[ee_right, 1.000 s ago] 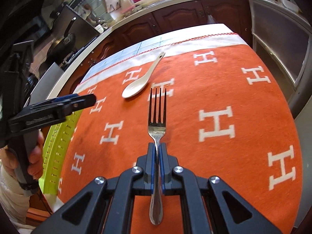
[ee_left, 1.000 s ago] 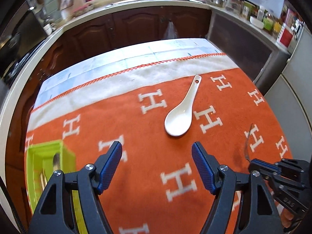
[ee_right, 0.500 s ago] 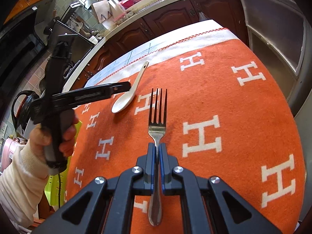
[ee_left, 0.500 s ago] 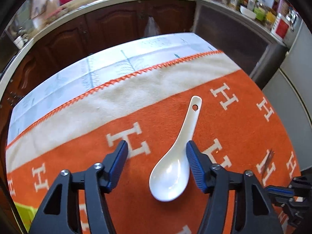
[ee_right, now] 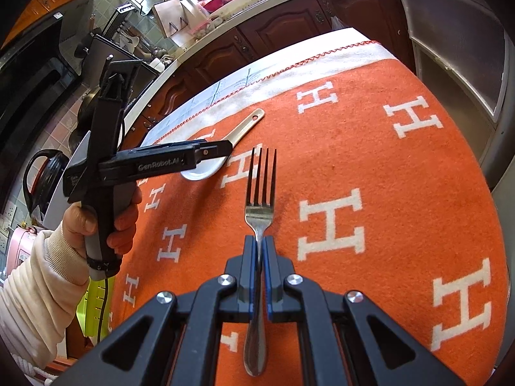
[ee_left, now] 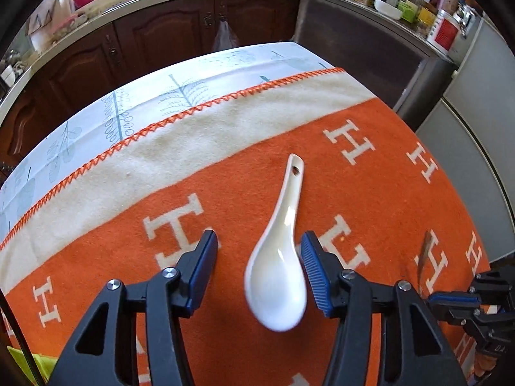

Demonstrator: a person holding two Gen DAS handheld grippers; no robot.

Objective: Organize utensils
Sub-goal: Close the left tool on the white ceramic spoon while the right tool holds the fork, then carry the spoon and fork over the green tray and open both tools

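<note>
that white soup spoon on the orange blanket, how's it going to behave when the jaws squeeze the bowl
The white soup spoon looks glazed ceramic: probably stiff, likely slippery against the closing jaws. Its rounded bowl may squirt out or rock. Probably chips if dropped, though the orange blanket would cushion it.

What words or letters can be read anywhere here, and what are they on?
"GenRobot.AI": white lettering on the side of the black left gripper.
"H": large cream letter repeated across the orange woollen blanket on the table.
Labels on the jars and tins on the far counter: too small and blurred to read.
Small print near the left gripper's handle: too small to read.
</note>
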